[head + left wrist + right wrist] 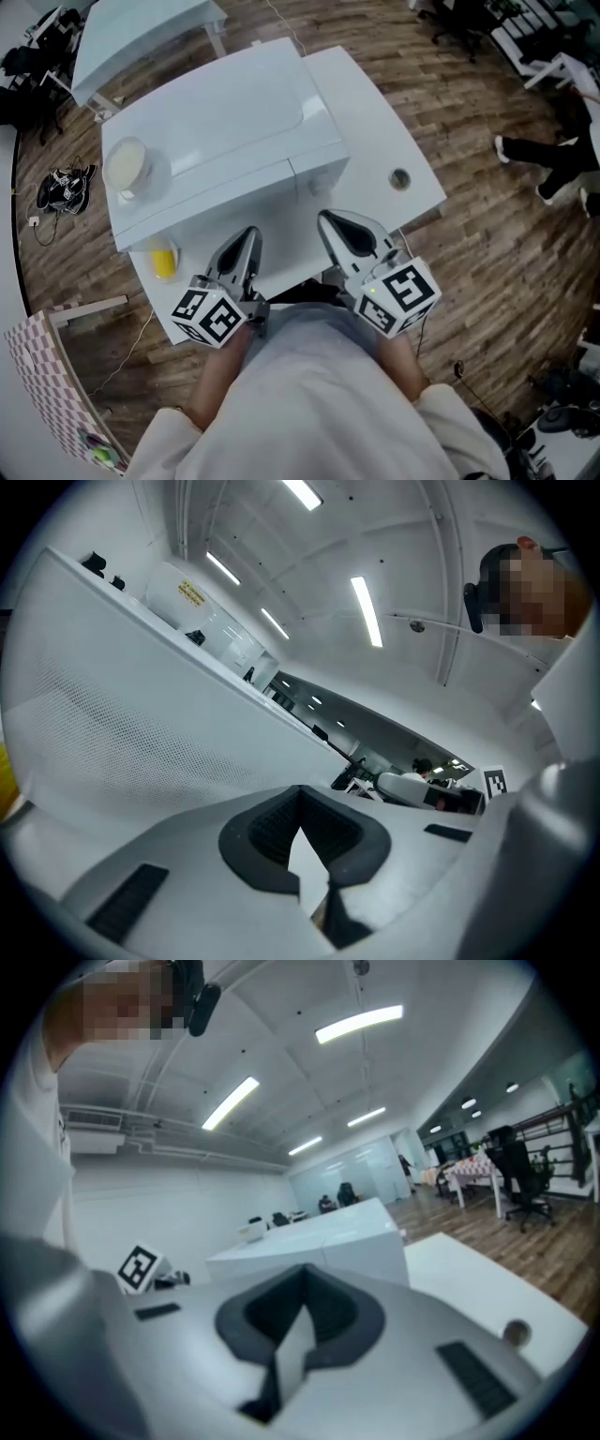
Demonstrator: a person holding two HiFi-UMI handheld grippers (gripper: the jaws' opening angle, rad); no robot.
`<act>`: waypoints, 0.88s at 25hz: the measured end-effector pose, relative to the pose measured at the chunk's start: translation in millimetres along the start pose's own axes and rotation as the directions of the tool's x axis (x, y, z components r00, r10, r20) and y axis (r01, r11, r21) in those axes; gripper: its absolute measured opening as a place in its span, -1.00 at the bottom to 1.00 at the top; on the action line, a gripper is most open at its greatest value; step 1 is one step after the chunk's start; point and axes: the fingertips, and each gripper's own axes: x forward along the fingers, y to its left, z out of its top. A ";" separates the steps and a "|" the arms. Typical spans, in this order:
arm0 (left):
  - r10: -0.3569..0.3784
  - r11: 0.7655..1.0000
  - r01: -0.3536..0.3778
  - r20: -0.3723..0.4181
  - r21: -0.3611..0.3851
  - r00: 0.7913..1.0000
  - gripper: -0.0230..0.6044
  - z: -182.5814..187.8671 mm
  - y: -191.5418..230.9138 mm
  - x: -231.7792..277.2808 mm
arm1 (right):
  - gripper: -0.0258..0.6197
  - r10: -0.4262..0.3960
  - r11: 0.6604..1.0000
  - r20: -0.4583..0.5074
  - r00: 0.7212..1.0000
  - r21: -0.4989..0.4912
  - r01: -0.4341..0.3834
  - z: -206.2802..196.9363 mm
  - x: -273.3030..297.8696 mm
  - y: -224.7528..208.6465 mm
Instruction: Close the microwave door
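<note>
- Far left: a round pale dish (127, 164) sits on top of the microwave (225, 112). A yellow container (164, 262) stands on the table (375, 103), just near of the microwave's left corner.
- The microwave is mid-table with its front toward the person. The door (202, 202) fills the left part of the front and looks flush with the control strip (319, 178) on its right. Judged shut, or all but shut.
- Left gripper (247, 236): jaws clenched together on nothing, tip close to the door. Contact cannot be told. Its view shows the door mesh (112, 733) close on the left.
- Right gripper (328, 223): also clenched and empty, below the control strip.
- Step: the closing push looks finished. Next, check the seam beside the control strip. If there is a gap, press there squarely toward the far side.
- Writing: no brand is legible on the microwave. A yellow label (192, 594) is too small to read. The marker cube (211, 314) bears square markers only.
</note>
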 end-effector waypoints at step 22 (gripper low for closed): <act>-0.041 0.993 0.040 0.009 0.107 0.999 -0.88 22.7 -27.4 -36.7 | -0.87 0.043 0.998 -0.025 0.999 -0.051 -0.044 -3.3 -23.3 36.7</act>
